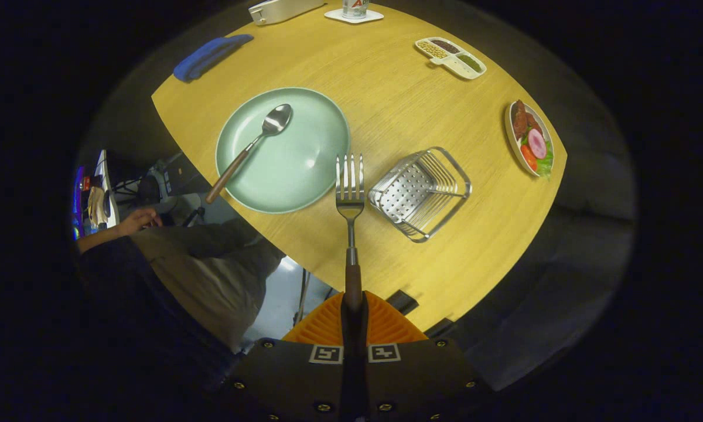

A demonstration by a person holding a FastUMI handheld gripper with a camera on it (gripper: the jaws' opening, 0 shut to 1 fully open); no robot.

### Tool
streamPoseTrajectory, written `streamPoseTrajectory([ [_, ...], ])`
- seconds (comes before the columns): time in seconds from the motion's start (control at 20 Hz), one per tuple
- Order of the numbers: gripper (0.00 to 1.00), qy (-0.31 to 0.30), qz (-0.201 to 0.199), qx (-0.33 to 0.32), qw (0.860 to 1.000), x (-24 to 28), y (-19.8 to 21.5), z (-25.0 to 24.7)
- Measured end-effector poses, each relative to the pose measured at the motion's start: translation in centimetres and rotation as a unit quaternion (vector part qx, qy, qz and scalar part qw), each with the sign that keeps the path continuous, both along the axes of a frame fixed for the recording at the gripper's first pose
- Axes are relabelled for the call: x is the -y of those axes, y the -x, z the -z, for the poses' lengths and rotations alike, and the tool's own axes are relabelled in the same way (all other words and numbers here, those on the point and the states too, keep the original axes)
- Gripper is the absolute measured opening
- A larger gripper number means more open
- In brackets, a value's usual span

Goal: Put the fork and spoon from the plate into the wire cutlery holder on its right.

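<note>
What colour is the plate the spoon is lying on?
Pale green, clearest in the gripper view: the plate holds the spoon.

- A blue cloth (211,56) lies folded on the wooden table (398,105).
- A small dish (530,138) holds food.
- A tray (450,57) holds beans.

We see even overhead light on the table (398,111), soft glare on the plate (310,164), dim surroundings, strong fisheye curvature, sharp centre focus.
</note>
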State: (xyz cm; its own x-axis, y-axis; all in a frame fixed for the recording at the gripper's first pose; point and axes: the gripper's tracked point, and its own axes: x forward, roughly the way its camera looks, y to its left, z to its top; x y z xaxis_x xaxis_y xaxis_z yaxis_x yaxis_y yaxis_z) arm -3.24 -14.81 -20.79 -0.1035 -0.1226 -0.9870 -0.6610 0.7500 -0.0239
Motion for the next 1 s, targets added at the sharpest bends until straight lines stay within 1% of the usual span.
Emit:
streamPoseTrajectory([
  [0.2,0.01,0.044,-0.008,-0.024,0.999,3.4,-1.4,-1.7],
  [0.35,0.01,0.072,-0.016,-0.033,0.997,4.6,-2.7,-0.8],
  [0.55,0.01,0.073,0.01,-0.08,0.994,4.1,-3.4,1.0],
  [0.7,0.01,0.098,0.006,-0.093,0.991,4.7,-4.9,2.0],
  [0.85,0.01,0.109,0.004,-0.114,0.987,4.6,-5.7,2.8],
  [1.0,0.01,0.121,-0.006,-0.117,0.986,4.0,-7.1,3.8],
])
